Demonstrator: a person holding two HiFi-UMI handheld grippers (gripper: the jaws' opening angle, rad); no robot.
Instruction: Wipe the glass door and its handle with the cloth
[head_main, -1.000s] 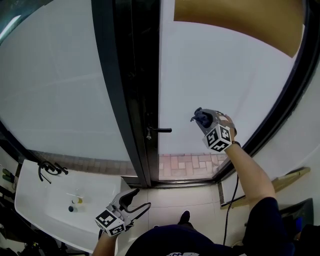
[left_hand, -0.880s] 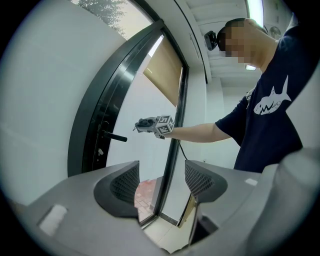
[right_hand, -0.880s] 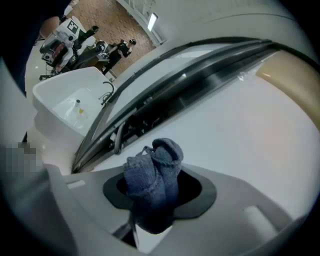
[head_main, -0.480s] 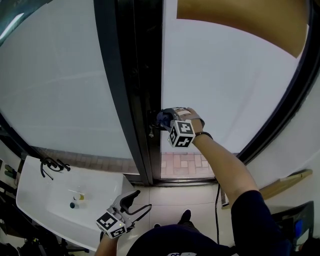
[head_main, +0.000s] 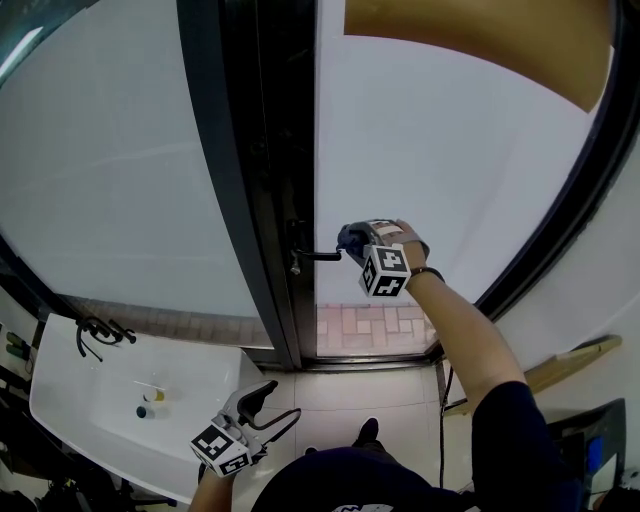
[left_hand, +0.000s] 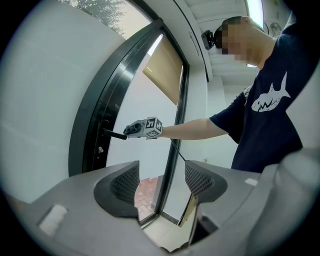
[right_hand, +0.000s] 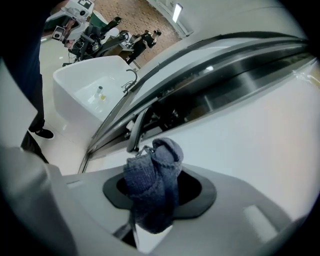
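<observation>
The frosted glass door (head_main: 450, 140) stands in a black frame, and its dark lever handle (head_main: 318, 257) juts out to the right. My right gripper (head_main: 356, 240) is shut on a bunched blue cloth (head_main: 346, 236), which sits against the free tip of the handle. In the right gripper view the cloth (right_hand: 150, 195) bulges out between the jaws just below the handle (right_hand: 135, 132). My left gripper (head_main: 280, 400) hangs low beside my body, open with nothing in it. In the left gripper view its jaws (left_hand: 161, 180) stand apart, and the right gripper (left_hand: 136, 130) shows far off at the handle (left_hand: 115, 134).
A white sink (head_main: 90, 410) with a black tap (head_main: 100, 335) stands at the lower left, with small bottles in its basin. A tan blind (head_main: 480, 40) covers the top of the door. A wooden plank (head_main: 575, 358) leans at the right. A cable hangs from my right arm.
The right gripper swept left across the glass with the cloth to the handle, then slid back a little to the handle's tip. The left gripper stayed put.
</observation>
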